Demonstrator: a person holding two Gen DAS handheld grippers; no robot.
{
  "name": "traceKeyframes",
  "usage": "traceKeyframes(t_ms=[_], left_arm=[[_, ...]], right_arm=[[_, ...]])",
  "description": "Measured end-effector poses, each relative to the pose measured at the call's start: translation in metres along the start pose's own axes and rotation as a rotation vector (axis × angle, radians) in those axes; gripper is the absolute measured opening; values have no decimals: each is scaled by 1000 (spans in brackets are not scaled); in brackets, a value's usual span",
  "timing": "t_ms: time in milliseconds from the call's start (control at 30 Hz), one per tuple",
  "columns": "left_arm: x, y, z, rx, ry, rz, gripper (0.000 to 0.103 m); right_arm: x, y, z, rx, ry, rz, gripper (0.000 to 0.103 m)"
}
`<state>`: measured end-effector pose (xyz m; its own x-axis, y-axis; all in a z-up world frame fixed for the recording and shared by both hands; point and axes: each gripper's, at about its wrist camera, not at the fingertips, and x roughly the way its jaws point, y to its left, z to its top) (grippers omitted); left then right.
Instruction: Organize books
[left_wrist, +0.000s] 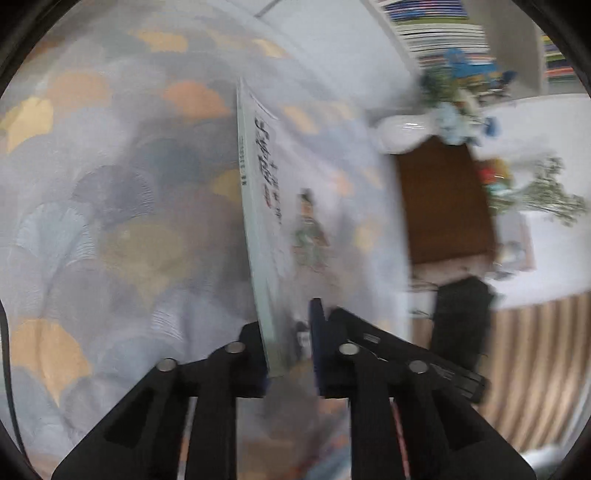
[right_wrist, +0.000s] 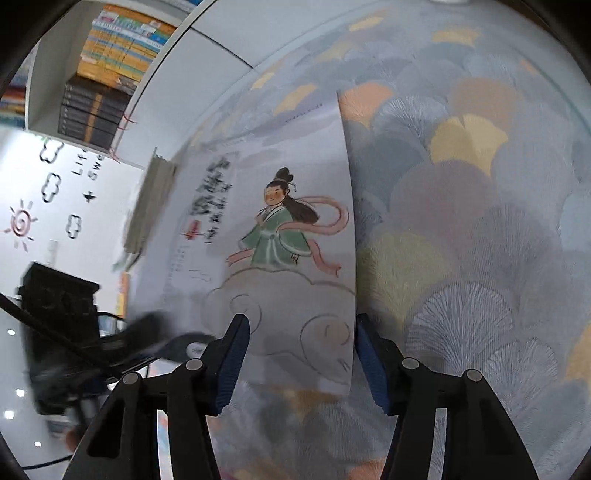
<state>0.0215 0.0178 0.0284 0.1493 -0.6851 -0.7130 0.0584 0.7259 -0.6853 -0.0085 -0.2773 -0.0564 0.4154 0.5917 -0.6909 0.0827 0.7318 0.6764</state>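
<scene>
The left gripper (left_wrist: 290, 349) grips the lower edge of a thin white picture book with a pale green spine and a drawn figure in green robes (left_wrist: 280, 221); its fingers (left_wrist: 317, 332) look clamped on the cover, though blur leaves the far pad's contact unclear. The book stands on edge, lifted above the fan-patterned grey, orange and yellow cloth (left_wrist: 110, 184) that covers the tabletop. In the right wrist view the same book faces the camera. The right gripper (right_wrist: 299, 354) hangs in front of it with fingers (right_wrist: 231, 363) spread wide on either side of the cover's lower part; whether they touch it cannot be told.

As a judgement, the task is at an early or middle step: one book is in hand and not yet put away, and the white shelves stacked with coloured book spines (left_wrist: 443, 33) stand well apart from it at the picture's edge. Placement remains.

Motion blur smears the vase of flowers (left_wrist: 436, 122) and the brown wooden panel (left_wrist: 443, 203). The book's title is unreadable, and its back cover is hidden.
</scene>
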Motion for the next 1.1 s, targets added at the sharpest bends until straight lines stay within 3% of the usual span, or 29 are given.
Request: traceKeyframes(t_ms=[100,167,333,467,533,567,600,667,833,967,1100], left_arm=[[1,8,0,-82,-28,-37,10],[-4,11,-2,-147,-26,-133,10],[-5,9,4,-250,-5,-290,10],[-4,11,-2,-318,-11,-353,10],[1,10,-6,-347,-7,-358,10],[3,6,-4,-343,-3,-337,10],[1,5,-4,-330,-1,-311,10],[-3,-3,-3,-248,-10,-182,10],[-12,-38,-3,42,-46,97,10],[-28,-57,-7,194,-45,123,10],[-58,-61,-9,301,-45,84,12]], right_arm=[[-4,-7,0,29,29,32,57],[-8,-14,-3,63,42,65,59],[-12,-45,-8,211,60,240,64],[0,-61,1,330,61,390,66],[3,-61,11,351,41,413,65],[3,-59,14,345,32,411,55],[4,-52,19,326,23,386,47],[3,-39,21,270,20,293,38],[-6,7,10,58,-33,52,32],[-11,55,-13,-149,-74,-147,32],[-19,95,-41,-281,-113,-231,32]])
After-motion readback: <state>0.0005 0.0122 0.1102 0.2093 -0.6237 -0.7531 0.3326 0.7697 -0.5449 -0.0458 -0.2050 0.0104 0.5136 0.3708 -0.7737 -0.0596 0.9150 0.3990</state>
